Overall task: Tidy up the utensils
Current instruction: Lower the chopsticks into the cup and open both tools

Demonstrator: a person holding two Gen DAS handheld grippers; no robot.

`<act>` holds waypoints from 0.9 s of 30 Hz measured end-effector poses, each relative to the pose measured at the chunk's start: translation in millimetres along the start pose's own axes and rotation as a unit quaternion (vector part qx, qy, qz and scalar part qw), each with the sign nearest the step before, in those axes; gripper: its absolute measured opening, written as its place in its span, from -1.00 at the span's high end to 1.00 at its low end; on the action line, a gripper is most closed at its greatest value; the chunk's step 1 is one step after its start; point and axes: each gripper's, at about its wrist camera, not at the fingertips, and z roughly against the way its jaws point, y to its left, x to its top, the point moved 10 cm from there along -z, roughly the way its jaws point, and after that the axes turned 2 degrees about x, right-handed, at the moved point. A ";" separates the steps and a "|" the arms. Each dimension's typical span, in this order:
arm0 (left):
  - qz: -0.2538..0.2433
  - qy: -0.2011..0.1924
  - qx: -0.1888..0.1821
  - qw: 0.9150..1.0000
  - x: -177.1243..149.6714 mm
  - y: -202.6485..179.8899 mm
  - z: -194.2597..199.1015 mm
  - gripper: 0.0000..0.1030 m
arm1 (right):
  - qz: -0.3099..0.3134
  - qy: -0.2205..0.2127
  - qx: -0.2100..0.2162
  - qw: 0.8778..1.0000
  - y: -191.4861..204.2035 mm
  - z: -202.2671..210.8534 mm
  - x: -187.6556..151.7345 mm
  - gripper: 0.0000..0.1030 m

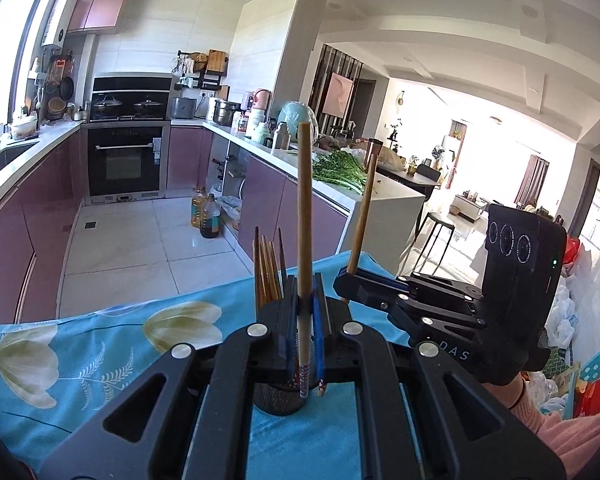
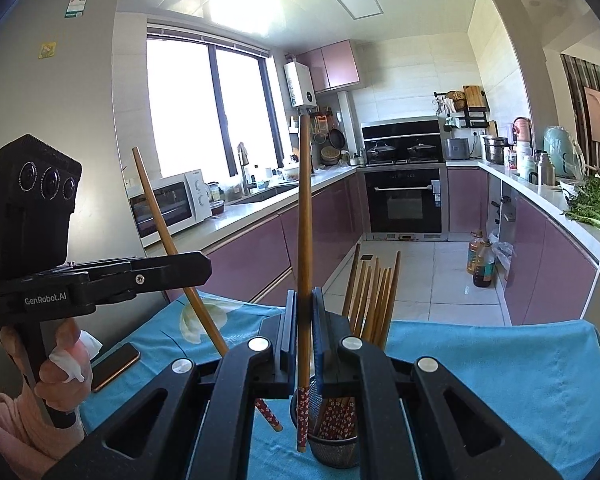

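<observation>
**One chopstick in each gripper above the holder**

The left gripper (image 1: 305, 304) pinches a wooden chopstick (image 1: 305, 208) upright, and the right gripper (image 2: 305, 312) pinches another chopstick (image 2: 305, 220) the same way. Holding them vertical probably lets the patterned ends drop straight into the mesh utensil holder (image 2: 336, 448), which stands on the blue floral tablecloth (image 2: 500, 360) just below with more chopsticks (image 2: 374, 296) in it.

Each camera sits close behind its own gripper, looking forward along the fingers across the blue cloth (image 1: 100, 344) into the kitchen. Both views share the oven (image 1: 125, 162), at left in the left view and right of centre in the right view.
</observation>
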 end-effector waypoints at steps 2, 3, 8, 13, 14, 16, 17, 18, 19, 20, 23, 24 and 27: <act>-0.002 -0.002 0.002 1.000 2.4 -0.8 -3.6 0.86 | -0.001 -0.002 -0.001 1.000 -1.6 -0.1 1.0 0.88; -0.003 -0.003 0.002 1.000 3.8 -0.8 -5.7 0.86 | -0.001 -0.003 -0.003 1.000 -2.7 -0.9 1.6 0.88; -0.006 0.007 0.009 1.000 -1.8 -4.8 -17.9 0.86 | -0.005 -0.001 -0.006 1.000 -7.5 -6.6 2.1 0.88; -0.008 0.016 0.013 1.000 -8.8 -6.0 -27.2 0.86 | -0.007 0.004 -0.009 1.000 -8.5 -13.9 0.6 0.88; -0.008 0.018 0.012 1.000 -9.9 -7.0 -29.7 0.86 | -0.008 0.005 -0.010 1.000 -9.9 -15.7 0.4 0.88; -0.009 0.021 0.012 1.000 -12.0 -8.8 -32.2 0.86 | -0.011 0.008 -0.011 1.000 -12.4 -19.1 -1.6 0.89; -0.008 0.023 0.012 1.000 -13.5 -8.7 -34.2 0.86 | -0.013 0.010 -0.012 1.000 -13.6 -20.8 -3.2 0.88; -0.007 0.026 0.011 1.000 -15.7 -9.0 -36.0 0.86 | -0.015 0.012 -0.012 1.000 -14.8 -22.0 -4.6 0.89; -0.006 0.028 0.011 1.000 -16.0 -8.0 -37.1 0.86 | -0.017 0.014 -0.012 1.000 -15.2 -23.4 -5.5 0.88; -0.006 0.030 0.011 0.999 -16.3 -9.6 -37.7 0.86 | -0.017 0.016 -0.013 1.000 -14.8 -25.1 -5.7 0.89; -0.003 0.037 0.008 0.999 -20.3 -8.8 -41.4 0.86 | -0.021 0.020 -0.014 0.999 -16.0 -27.1 -9.7 0.89; -0.002 0.039 0.008 0.999 -20.8 -9.1 -42.9 0.86 | -0.022 0.022 -0.015 0.999 -17.4 -27.9 -10.4 0.89; -0.004 0.045 0.008 0.999 -23.4 -10.0 -47.0 0.86 | -0.026 0.026 -0.016 0.999 -19.1 -30.7 -13.3 0.88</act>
